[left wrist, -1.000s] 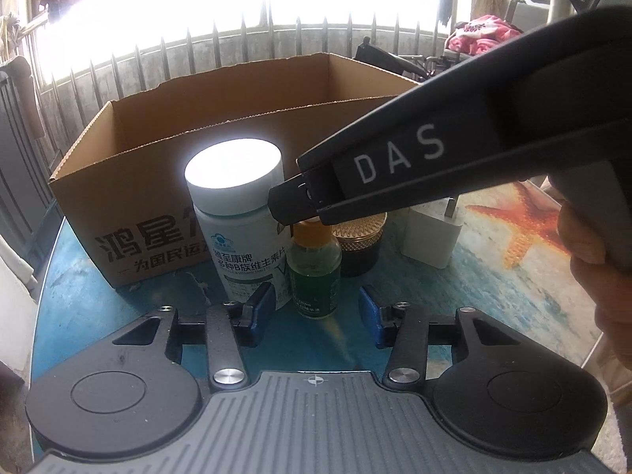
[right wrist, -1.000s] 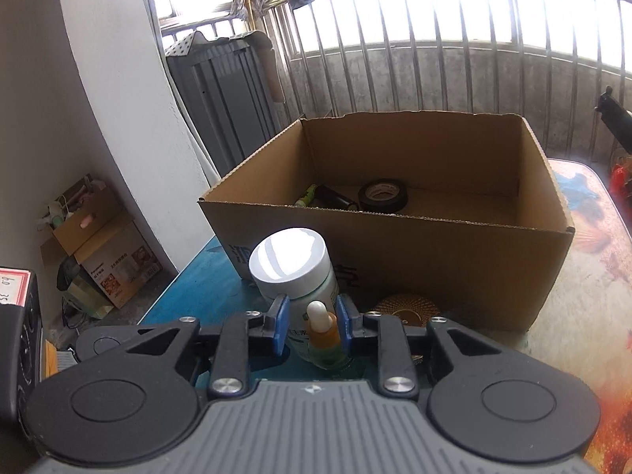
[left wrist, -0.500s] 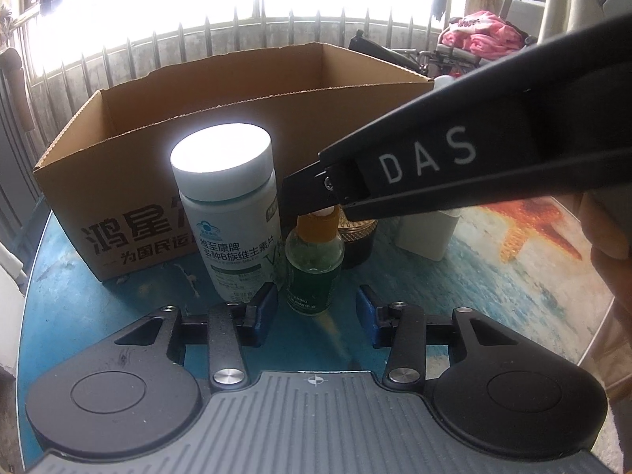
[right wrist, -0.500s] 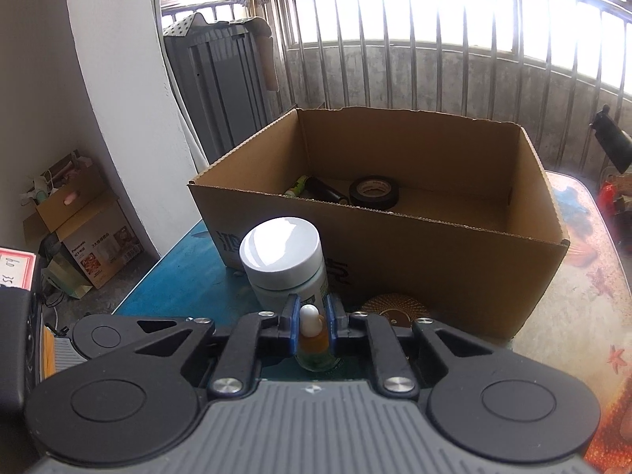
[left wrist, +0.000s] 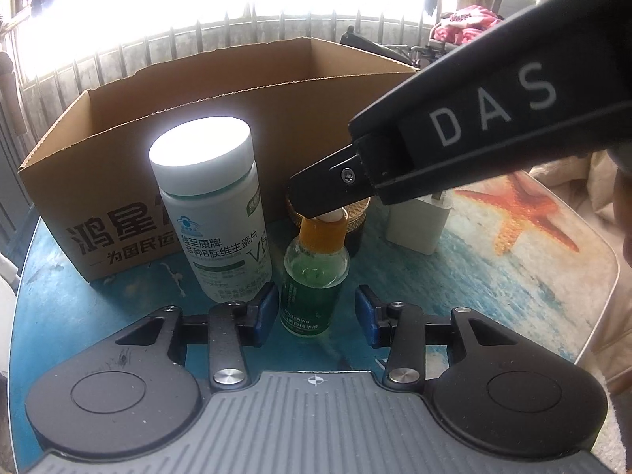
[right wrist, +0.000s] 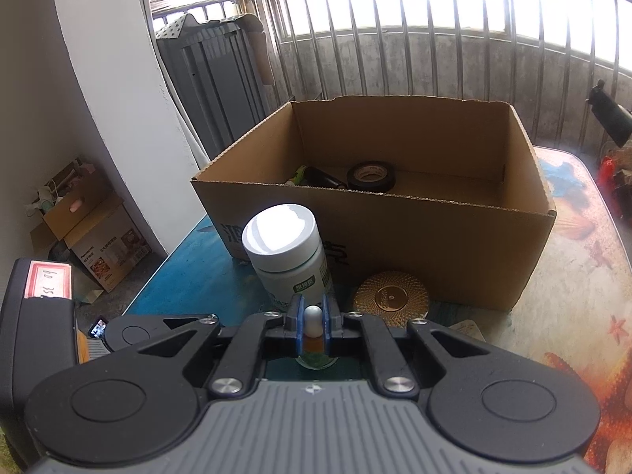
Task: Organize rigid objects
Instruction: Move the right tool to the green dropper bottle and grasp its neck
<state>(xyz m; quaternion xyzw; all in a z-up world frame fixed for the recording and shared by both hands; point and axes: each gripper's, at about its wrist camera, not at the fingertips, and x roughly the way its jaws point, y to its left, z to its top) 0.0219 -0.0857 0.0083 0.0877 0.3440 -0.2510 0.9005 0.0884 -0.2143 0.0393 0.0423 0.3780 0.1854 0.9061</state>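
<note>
A small green dropper bottle with an orange collar and a white bulb stands on the blue table. My right gripper comes in from the upper right and is shut on the bottle's top, its dark tip covering the bulb in the left wrist view. My left gripper brackets the bottle's base. Its jaws are closing, with a gap still on both sides of the glass. A tall white pill bottle stands just left of the dropper bottle.
An open cardboard box stands right behind the bottles, holding a black tape roll and another dark item. A gold-lidded jar and a white charger sit in front of the box at the right. More boxes lie on the floor.
My right gripper's pads have closed onto the dropper bottle's bulb. My left gripper's pads have narrowed a little around the bottle's base. The bottle still stands in place.
</note>
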